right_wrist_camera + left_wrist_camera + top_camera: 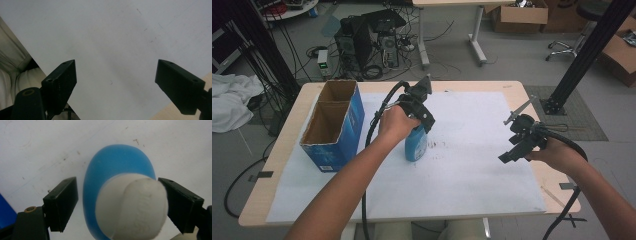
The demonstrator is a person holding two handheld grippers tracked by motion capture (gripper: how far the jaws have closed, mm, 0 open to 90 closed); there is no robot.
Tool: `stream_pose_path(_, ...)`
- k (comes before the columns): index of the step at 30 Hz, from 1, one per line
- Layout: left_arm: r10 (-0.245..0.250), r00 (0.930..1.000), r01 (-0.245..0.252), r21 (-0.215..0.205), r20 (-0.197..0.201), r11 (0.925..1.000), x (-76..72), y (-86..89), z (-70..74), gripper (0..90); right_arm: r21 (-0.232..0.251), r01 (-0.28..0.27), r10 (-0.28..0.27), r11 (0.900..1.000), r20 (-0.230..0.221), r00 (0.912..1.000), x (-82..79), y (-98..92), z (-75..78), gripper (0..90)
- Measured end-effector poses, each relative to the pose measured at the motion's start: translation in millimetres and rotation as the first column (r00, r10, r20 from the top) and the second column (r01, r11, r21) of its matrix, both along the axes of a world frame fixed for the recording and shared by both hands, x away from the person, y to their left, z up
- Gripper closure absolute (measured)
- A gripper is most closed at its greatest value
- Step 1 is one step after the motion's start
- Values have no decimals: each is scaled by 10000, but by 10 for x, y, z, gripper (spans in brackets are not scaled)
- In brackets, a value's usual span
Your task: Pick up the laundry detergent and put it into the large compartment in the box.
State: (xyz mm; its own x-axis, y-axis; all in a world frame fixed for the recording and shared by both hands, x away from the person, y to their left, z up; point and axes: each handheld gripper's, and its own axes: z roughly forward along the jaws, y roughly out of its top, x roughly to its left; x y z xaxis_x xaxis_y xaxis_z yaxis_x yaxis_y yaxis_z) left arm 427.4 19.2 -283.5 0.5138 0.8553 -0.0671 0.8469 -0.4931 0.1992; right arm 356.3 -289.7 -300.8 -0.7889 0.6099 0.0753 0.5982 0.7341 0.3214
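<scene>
A light wooden table (512, 90) is covered by a large white paper sheet (472, 175), and places are given here relative to an upright blue plastic bottle with a white cap (416, 144) that stands on the sheet slightly left of its middle. To the left of the bottle, at the sheet's left edge, an open blue cardboard box with a brown inside split into two compartments (333, 124) is seen; it is near the bottle but apart from it.

Directly above the bottle, the left gripper (424, 117) is held by the person's left hand (396, 122) and pointed down over the cap. In the left gripper view, the left gripper (117, 205) is seen with its jaws spread wide on either side of the bottle (120, 192); a gap is visible between the left jaw and the bottle's blue body, while the right jaw is just at the edge of the white cap, and contact there cannot be told. Nothing is gripped.

Well to the right of the bottle, near the sheet's right edge, the right gripper (512, 152) is held above the table by the right hand (557, 152). In the right gripper view, the right gripper (116, 82) is shown with jaws wide apart and nothing between them, over bare paper (112, 37) and a corner of the table (165, 112).
</scene>
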Motion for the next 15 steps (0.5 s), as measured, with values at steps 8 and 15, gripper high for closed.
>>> stream_pose_path(8, 28, 10000, -28, -38, -39, 10000, 7, -3, -78, 196, 20, 1, -1, 10000, -23, 10000, 1, -13, -11, 173)
stream_pose_path(15, 26, 10000, -26, 6, -62, 10000, 3, -5, -121, 198, 37, 25, -25, 10000, -22, 10000, 5, -13, -12, 173)
